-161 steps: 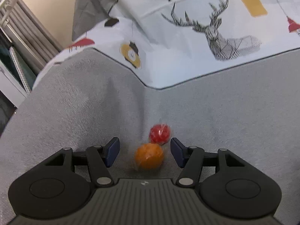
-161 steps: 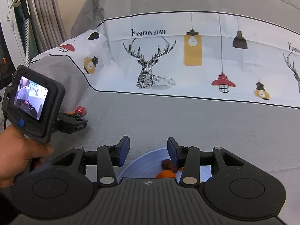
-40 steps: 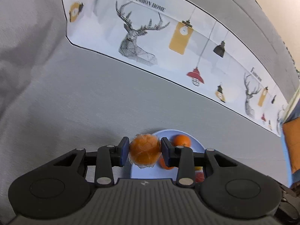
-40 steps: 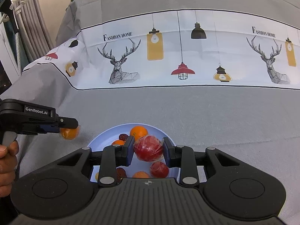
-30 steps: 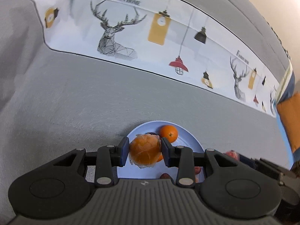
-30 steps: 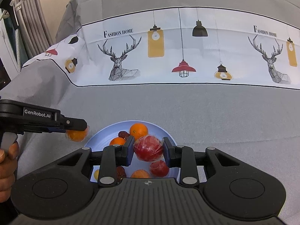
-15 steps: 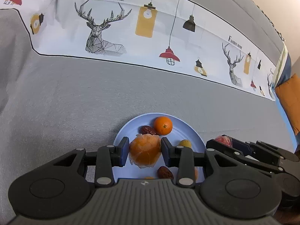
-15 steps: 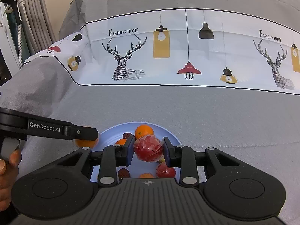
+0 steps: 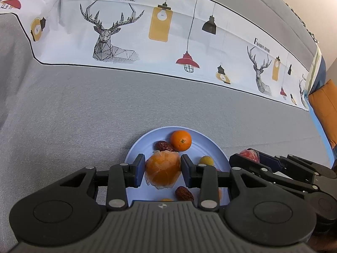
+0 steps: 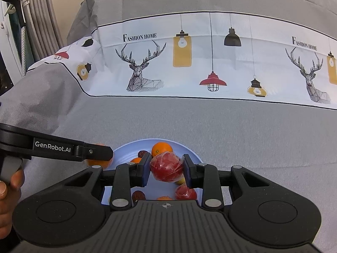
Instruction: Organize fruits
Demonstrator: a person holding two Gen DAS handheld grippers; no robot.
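My left gripper (image 9: 163,168) is shut on a plastic-wrapped orange fruit (image 9: 162,172) and holds it over the near left part of a light blue plate (image 9: 214,149). My right gripper (image 10: 166,166) is shut on a plastic-wrapped red fruit (image 10: 166,166) over the same plate (image 10: 189,150). On the plate lie an orange (image 9: 180,140), dark red dates (image 9: 163,146), a small yellow fruit (image 9: 206,160) and another wrapped red fruit (image 10: 185,191). The right gripper (image 9: 250,158) with its red fruit shows at the plate's right edge in the left wrist view. The left gripper (image 10: 99,151) shows from the left in the right wrist view.
The plate sits on a grey bed cover (image 9: 73,116) with a white printed band of deer and lamps (image 9: 147,33) beyond it. An orange cushion (image 9: 325,105) lies at the far right. A rack and curtain (image 10: 27,21) stand at the far left.
Both grippers have come closer over the plate with their fruits still held; the left one has moved right, further over the plate's near left part.
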